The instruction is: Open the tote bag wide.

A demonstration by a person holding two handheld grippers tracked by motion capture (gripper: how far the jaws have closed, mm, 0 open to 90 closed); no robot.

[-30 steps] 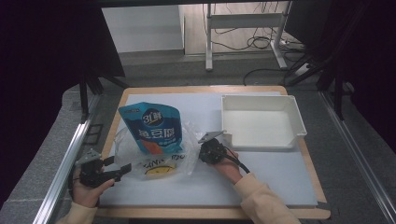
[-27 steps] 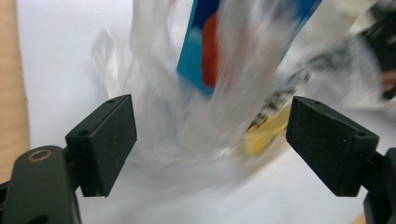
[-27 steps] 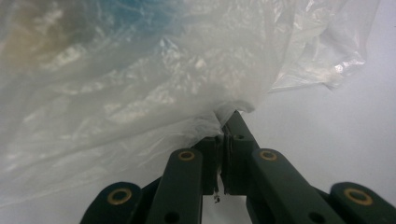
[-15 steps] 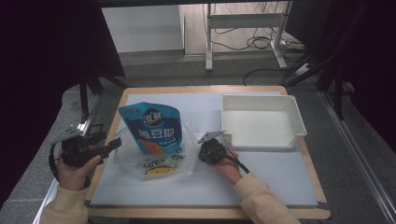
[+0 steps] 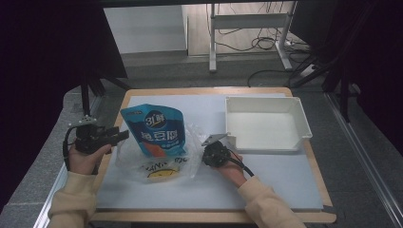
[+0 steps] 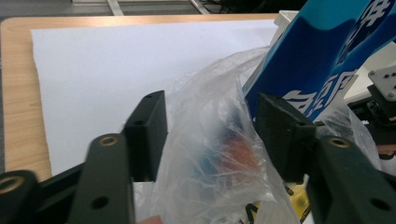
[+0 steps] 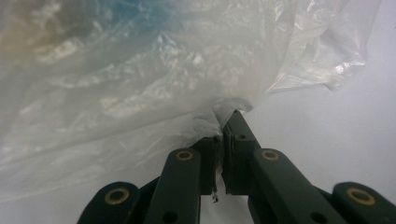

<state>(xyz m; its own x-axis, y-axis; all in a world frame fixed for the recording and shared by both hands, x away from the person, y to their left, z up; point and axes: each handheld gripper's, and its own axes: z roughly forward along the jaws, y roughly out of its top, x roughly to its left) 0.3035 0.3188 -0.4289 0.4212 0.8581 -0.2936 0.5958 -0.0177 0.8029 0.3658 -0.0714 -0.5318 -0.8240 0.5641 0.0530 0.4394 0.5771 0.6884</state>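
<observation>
now, over on the far left of the high view, we had our left gripper hanging at the left edge of the table, jaws pointed across toward the clear plastic bag. in the left gripper view those jaws had just been closing, and the bag's crinkled film bulged up between them. the pads stood apart from it on either side, so we had no pinch there, just a half-wide gap with plastic in it.

moving in, the blue pouch stood tilted up out of the bag on the white mat, its printed face toward the camera. below it, inside the film, lay something yellow, too blurred for us to name. in the left gripper view the pouch rose just behind the right-hand jaw.

next along, our right gripper sat at the bag's right edge. in the right gripper view its jaws were squeezed tight together with a fold of the film caught at the tips, so we held the bag on that side.

and out to the right, the white tray sat just beside that hand, on the mat.
</observation>
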